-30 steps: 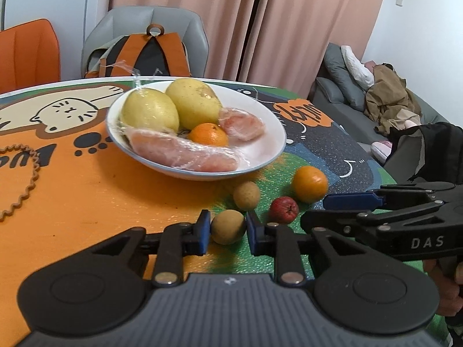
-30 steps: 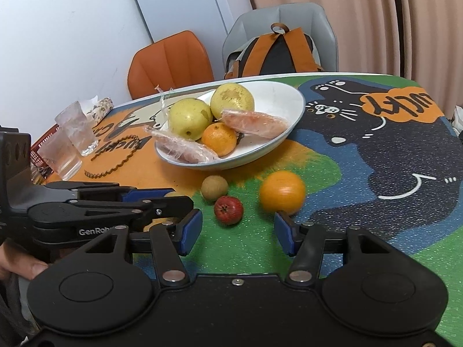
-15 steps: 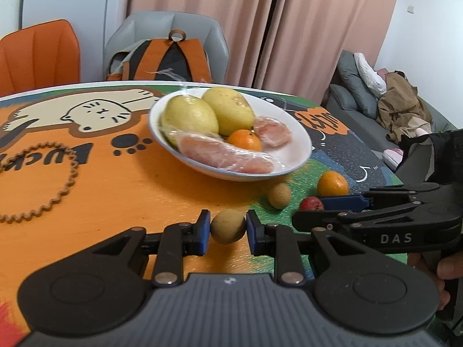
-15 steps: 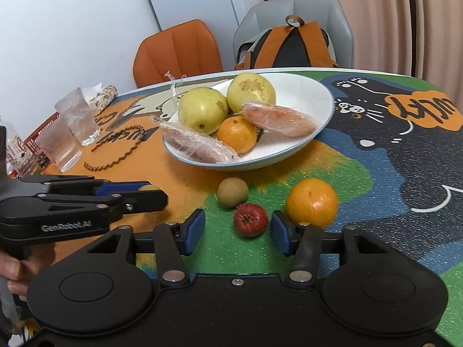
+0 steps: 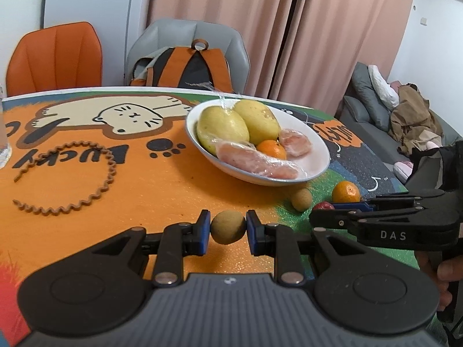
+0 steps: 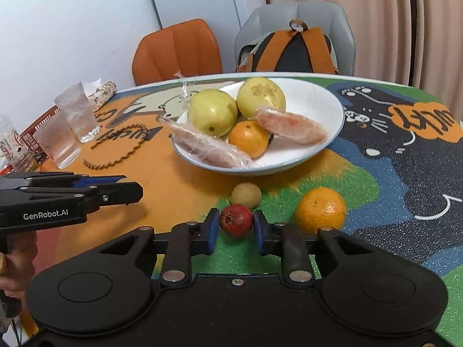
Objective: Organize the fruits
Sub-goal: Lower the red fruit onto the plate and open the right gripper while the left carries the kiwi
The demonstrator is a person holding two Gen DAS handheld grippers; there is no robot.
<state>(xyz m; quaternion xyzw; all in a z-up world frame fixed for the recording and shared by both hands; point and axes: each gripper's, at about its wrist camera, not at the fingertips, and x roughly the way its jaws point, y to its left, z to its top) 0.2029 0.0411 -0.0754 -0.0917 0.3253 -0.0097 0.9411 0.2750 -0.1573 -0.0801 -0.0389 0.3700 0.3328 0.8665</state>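
- The left gripper (image 5: 228, 228) is clamped on a small round tan fruit (image 5: 228, 227), its blue pads pressing it from both sides, above the orange part of the table mat (image 5: 144, 185).
- The right gripper (image 6: 236, 225) has come tight onto a small red fruit (image 6: 236, 224), which sits between its blue pads on the green patch of the mat.
- Just beyond the red fruit lies a second tan fruit (image 6: 246, 194), close to it; a loose orange (image 6: 320, 210) rests to its right, apart from both.
- The white bowl (image 6: 315, 101) stands further back, near the table's middle. It holds two yellow-green pears (image 6: 212, 112), one orange (image 6: 249, 138) and two pink pieces wrapped in clear film (image 6: 290, 125). The right part of the bowl's floor is bare.
- Left of the bowl, a brown wavy cord (image 5: 69, 179) lies in a loop on the mat; two clear glasses (image 6: 68, 124) stand near the table's left edge.
- The mat between the bowl and the left gripper is open.
- Beyond the table's far edge are an orange chair (image 5: 55, 57) and a grey chair (image 5: 188, 40) carrying a backpack (image 5: 191, 69).
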